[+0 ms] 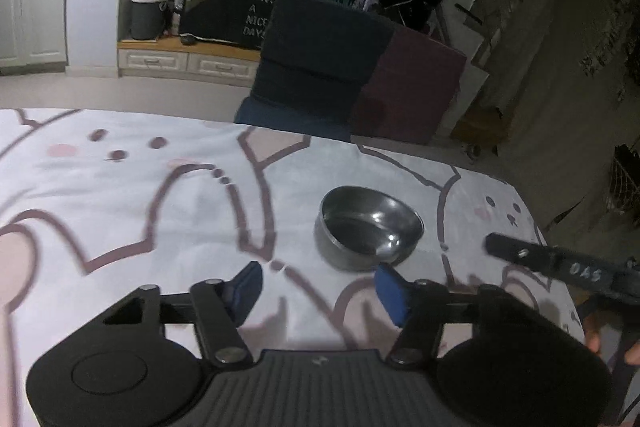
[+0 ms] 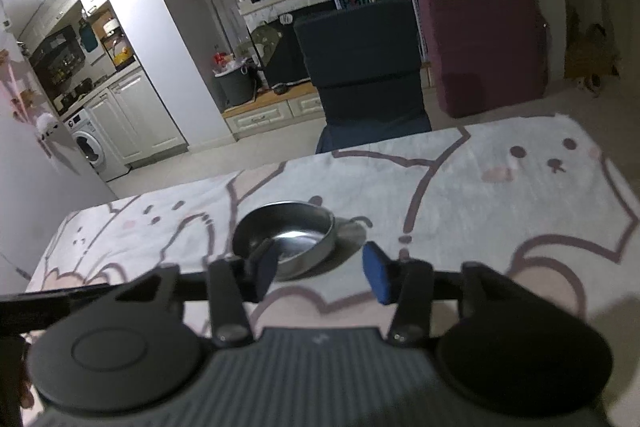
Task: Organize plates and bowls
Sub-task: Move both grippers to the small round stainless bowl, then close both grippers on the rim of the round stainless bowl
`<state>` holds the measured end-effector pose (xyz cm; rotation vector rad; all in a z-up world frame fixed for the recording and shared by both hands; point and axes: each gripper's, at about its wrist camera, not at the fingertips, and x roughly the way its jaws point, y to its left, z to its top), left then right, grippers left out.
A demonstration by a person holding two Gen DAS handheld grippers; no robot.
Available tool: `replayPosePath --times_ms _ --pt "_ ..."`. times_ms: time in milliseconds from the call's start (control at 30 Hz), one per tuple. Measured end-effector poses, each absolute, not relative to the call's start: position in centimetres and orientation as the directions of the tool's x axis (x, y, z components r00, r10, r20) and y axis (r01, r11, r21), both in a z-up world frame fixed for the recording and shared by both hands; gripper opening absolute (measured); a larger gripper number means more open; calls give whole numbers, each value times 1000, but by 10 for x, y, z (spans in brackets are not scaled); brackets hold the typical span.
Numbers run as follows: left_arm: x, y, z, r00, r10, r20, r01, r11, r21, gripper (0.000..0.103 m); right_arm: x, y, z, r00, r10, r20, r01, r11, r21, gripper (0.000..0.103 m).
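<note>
A steel bowl point(image 1: 368, 227) stands upright and empty on the table's white cloth with pink cartoon outlines point(image 1: 120, 195). My left gripper point(image 1: 318, 291) is open above the cloth, with the bowl just ahead of its right blue pad and nothing between the fingers. In the right wrist view the same bowl point(image 2: 286, 237) sits just ahead of my right gripper point(image 2: 322, 271), which is open and empty; its left pad overlaps the bowl's near rim in the image. No plates are in view.
A black bar of the other gripper point(image 1: 560, 263) reaches in at the right of the left wrist view. A dark blue chair point(image 2: 364, 67) stands at the table's far edge, a maroon block point(image 2: 484, 47) beside it. Cabinets and a washing machine point(image 2: 90, 143) lie beyond.
</note>
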<state>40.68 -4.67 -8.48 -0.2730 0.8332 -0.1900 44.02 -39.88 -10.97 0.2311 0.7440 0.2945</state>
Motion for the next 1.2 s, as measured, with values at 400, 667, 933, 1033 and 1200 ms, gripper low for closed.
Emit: replayPosePath --times_ms 400,667,933,1033,1200 --pt "492 -57 -142 609 -303 -733 18 929 -369 27 522 -371 -173 654 341 -675 -162 935 315 47" --pt "497 -68 -140 607 -311 -731 69 937 -342 9 540 -368 -183 635 361 -683 -194 930 311 10" --pt "455 -60 -90 638 -304 -708 72 938 -338 5 507 -362 -146 658 353 -666 -210 934 288 8" --pt "430 -55 -68 649 -287 -704 67 944 -322 4 483 -354 -122 671 346 -656 -227 938 263 7" --pt "379 -39 -36 668 -280 -689 56 943 -329 4 433 -338 -88 675 351 -650 -247 936 249 7"
